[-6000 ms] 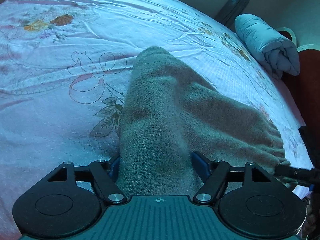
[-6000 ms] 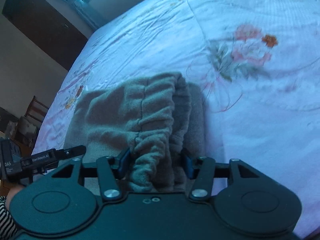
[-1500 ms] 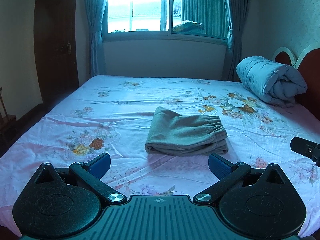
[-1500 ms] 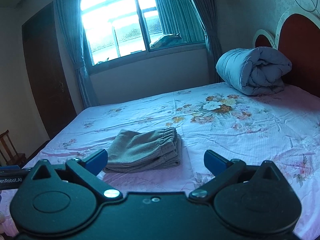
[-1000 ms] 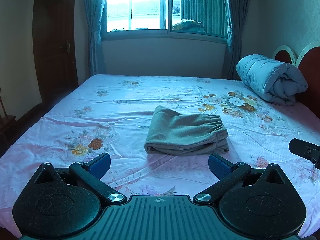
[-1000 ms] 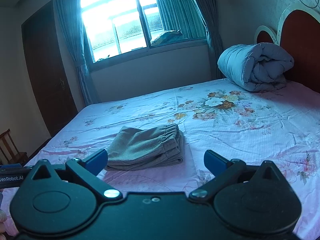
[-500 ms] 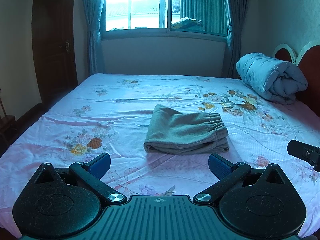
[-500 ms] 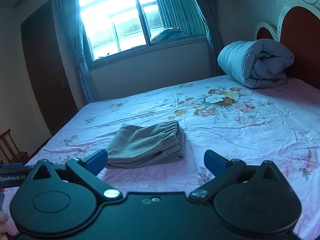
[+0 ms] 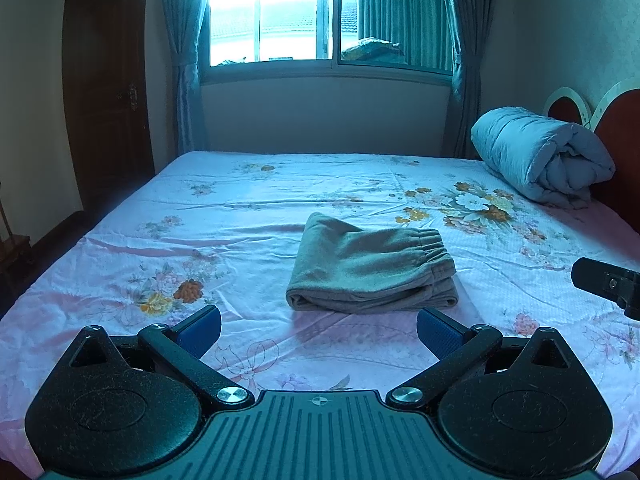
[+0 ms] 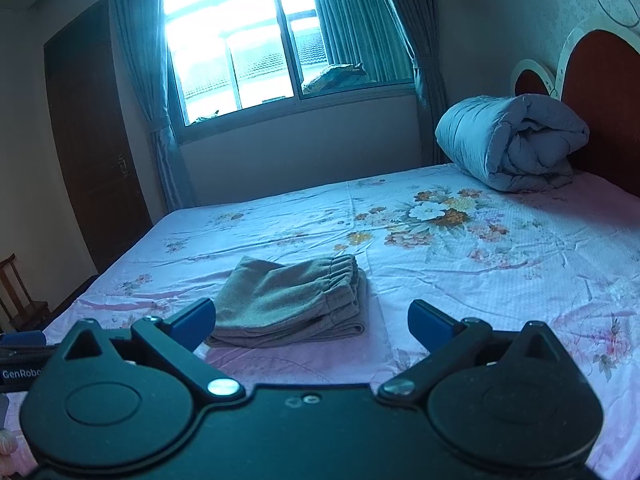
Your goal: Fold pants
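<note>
The grey-brown pants [image 9: 370,268] lie folded in a compact stack on the floral bed sheet [image 9: 240,216], elastic waistband to the right. They also show in the right wrist view [image 10: 292,300]. My left gripper [image 9: 318,326] is open and empty, held back from the pants, near the bed's front edge. My right gripper [image 10: 310,318] is open and empty, also well short of the pants. Part of the right gripper [image 9: 608,284] shows at the right edge of the left wrist view.
A rolled pale blue quilt [image 9: 540,156] lies at the bed's far right by the red headboard [image 10: 600,92]. A window with curtains [image 9: 320,20] is behind the bed, a dark door [image 9: 104,92] at the left, and a wooden chair [image 10: 20,292] on the floor.
Six seconds ago both grippers were shut on the pants; since then they have let go and pulled back. Over the last second the views have only drifted slightly.
</note>
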The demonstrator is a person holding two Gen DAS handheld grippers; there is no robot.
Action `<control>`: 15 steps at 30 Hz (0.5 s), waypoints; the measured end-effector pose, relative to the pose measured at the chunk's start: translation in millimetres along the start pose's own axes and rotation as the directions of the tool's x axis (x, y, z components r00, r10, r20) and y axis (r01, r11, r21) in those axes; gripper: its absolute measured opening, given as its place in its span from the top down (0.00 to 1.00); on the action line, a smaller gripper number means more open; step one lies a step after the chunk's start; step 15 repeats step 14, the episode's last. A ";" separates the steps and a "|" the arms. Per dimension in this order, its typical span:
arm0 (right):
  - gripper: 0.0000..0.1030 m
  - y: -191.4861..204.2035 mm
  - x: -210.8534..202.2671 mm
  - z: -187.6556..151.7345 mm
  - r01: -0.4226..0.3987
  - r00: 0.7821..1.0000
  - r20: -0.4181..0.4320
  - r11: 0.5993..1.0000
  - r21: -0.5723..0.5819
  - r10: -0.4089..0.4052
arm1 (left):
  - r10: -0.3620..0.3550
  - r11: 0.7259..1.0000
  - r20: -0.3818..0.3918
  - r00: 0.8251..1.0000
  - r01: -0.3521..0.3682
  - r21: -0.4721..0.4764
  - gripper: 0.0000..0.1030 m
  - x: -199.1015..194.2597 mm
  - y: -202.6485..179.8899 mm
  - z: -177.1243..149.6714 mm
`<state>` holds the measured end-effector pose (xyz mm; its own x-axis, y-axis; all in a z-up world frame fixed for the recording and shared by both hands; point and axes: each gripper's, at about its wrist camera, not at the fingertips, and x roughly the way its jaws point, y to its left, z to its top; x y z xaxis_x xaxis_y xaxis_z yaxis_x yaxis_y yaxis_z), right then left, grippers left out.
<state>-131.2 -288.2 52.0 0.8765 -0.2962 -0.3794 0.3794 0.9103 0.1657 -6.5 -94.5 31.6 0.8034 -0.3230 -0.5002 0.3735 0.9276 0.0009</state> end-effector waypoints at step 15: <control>0.06 2.4 8.1 -4.3 -0.023 0.999 -0.027 1.000 0.000 0.023 | -0.088 0.995 0.024 0.996 0.089 -0.048 0.00 6.7 10.3 -7.6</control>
